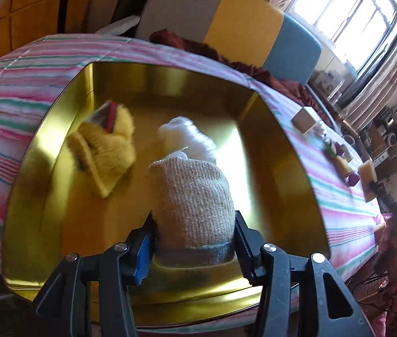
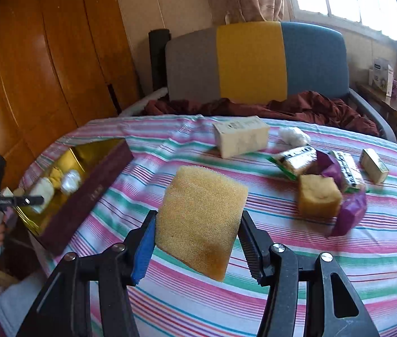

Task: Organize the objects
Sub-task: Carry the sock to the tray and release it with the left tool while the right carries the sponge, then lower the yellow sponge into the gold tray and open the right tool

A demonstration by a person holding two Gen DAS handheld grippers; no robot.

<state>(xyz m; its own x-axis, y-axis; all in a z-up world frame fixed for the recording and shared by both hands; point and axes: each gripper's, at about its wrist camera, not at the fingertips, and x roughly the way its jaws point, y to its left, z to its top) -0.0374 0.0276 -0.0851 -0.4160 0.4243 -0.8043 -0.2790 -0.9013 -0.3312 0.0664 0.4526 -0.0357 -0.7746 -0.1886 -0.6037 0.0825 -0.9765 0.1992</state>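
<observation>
While the left gripper (image 1: pixel 194 234) clamps a white bandage roll (image 1: pixel 195 196) over the gold tin (image 1: pixel 291 174), a cotton wad (image 1: pixel 187 137) lies just ahead of its tips and a yellow roll (image 1: pixel 105 151) ahead to the left, both inside. The right gripper (image 2: pixel 197 233) pinches a yellow sponge (image 2: pixel 201 219) above the striped cloth (image 2: pixel 338 275). Ahead lies a cream box (image 2: pixel 240 139); to the right, a foam block (image 2: pixel 319 196) touches purple wrapping (image 2: pixel 353 210).

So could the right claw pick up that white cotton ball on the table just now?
Probably not yet: the right claw is shut on a yellow sponge. The path to the cotton ball looks open, but it would need to drop the sponge first.
</observation>
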